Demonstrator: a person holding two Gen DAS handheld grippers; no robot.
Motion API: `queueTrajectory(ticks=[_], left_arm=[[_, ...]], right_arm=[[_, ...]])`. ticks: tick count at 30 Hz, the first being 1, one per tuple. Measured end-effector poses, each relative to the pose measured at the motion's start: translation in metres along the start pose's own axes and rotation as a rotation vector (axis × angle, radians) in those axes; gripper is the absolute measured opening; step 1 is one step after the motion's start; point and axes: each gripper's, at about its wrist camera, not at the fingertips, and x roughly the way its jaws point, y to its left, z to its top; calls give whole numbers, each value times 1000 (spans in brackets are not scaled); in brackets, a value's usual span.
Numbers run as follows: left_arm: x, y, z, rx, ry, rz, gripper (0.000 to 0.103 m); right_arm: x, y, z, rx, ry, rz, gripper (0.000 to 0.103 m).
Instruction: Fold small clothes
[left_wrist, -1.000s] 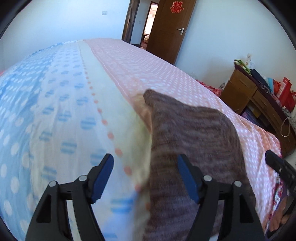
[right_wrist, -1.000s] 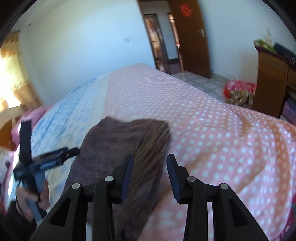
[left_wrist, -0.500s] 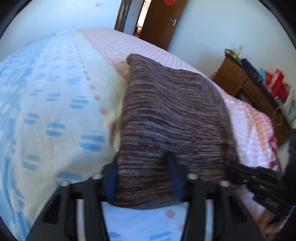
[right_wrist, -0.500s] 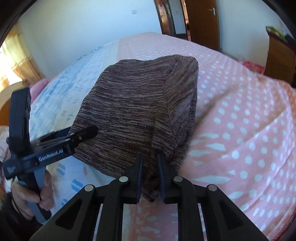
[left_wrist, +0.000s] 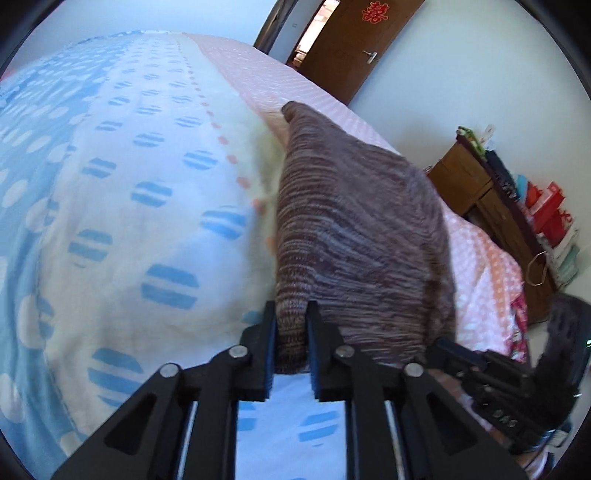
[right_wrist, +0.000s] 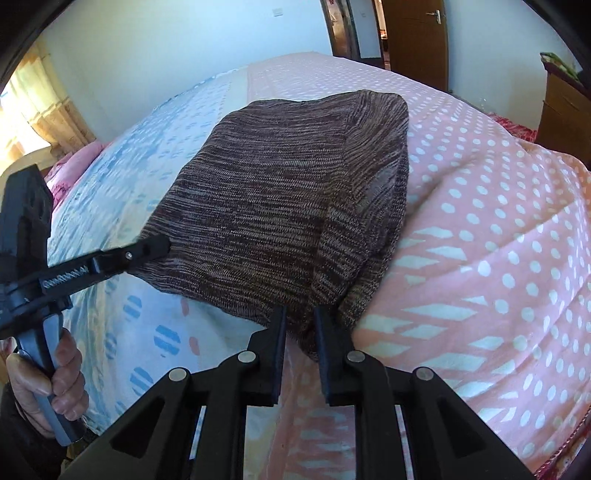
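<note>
In the left wrist view we see the left gripper (left_wrist: 291, 325) at bottom centre; its jaws have just been closing and now clamp the near corner of the brown knit garment (left_wrist: 354, 229). In the right wrist view the right gripper (right_wrist: 300, 328), also bottom centre, pinches the other near corner of this garment, jaws almost together w/ fabric between. The garment lies folded in the centre of the frame on the bed (right_wrist: 498, 258), across the blue-dotted and pink-dotted parts of the cover. A hand (right_wrist: 55, 373) holds the left gripper's handle at lower left.
</note>
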Motion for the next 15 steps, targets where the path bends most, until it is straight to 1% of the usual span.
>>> queueTrajectory(ticks=[1,3,6,9,10,11,12,14,15], left_arm=[[-1,-4,0,16,-6,17,23],[-6,-17,2,70,-11,84,23],[-25,-41,3,179,-84,196,23],[-45,-59,3,265,-157,266,36],[-51,-66,2,289,-182,289,47],[-58,-73,1,308,-208,313,57],[-64,-75,-1,322,-229,326,62],[-76,-78,-7,345,-269,339,74],[-83,-83,-9,353,-288,345,78]], right_arm=[[2,3,-1,-10,3,-3,16],[4,6,-1,-14,16,-14,16],[-8,9,-5,7,16,-40,16],[-34,13,-11,-20,-26,-58,17],[-42,14,-13,-30,-42,-67,19],[-54,15,-16,-42,-64,-80,27],[-64,15,-18,-46,-84,-92,41],[-81,15,-21,-44,-124,-111,52],[-93,15,-23,-42,-159,-126,52]])
